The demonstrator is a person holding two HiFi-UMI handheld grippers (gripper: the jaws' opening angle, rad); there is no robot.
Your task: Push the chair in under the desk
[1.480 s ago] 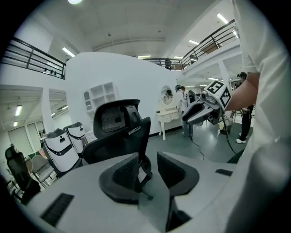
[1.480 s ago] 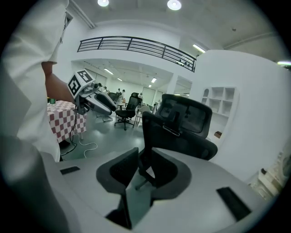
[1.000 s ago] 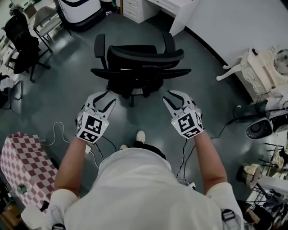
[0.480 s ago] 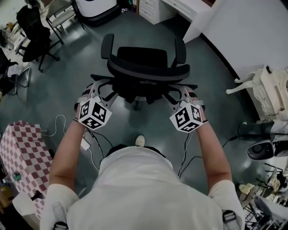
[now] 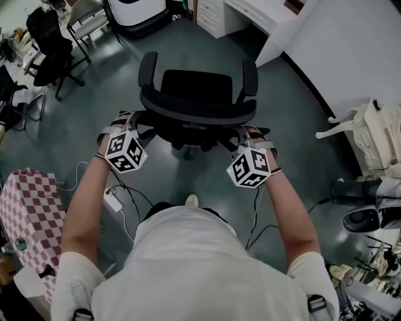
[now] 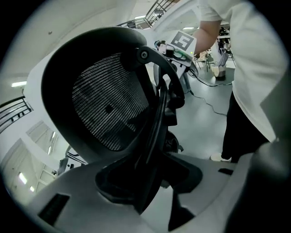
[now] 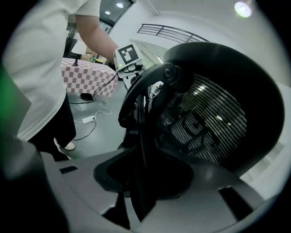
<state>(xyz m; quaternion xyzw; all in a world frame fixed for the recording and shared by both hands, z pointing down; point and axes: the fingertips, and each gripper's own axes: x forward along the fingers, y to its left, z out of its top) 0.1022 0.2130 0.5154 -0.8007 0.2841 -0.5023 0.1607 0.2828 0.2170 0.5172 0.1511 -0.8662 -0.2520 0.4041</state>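
Note:
A black mesh office chair (image 5: 197,94) stands on the grey floor, its backrest (image 5: 199,113) toward me and its seat facing the white desk (image 5: 351,44) at the top right. My left gripper (image 5: 128,120) is at the backrest's left edge and my right gripper (image 5: 250,133) at its right edge. In the left gripper view the backrest's rim (image 6: 157,118) runs down between the jaws of the left gripper (image 6: 150,182), which have just been closing a little. In the right gripper view the rim (image 7: 141,123) stands between the jaws of the right gripper (image 7: 141,182), which have just been opening. I see no pad pressing on it.
A white drawer unit (image 5: 213,14) stands at the top by the desk. Another black chair (image 5: 50,44) is at the upper left and a red-checked cloth (image 5: 25,207) at the left. Cables and a power adapter (image 5: 114,200) lie by my feet. White furniture (image 5: 376,125) crowds the right.
Both grippers have moved forward from behind the chair to the two side edges of its backrest and have rolled, so their marker cubes now face up.

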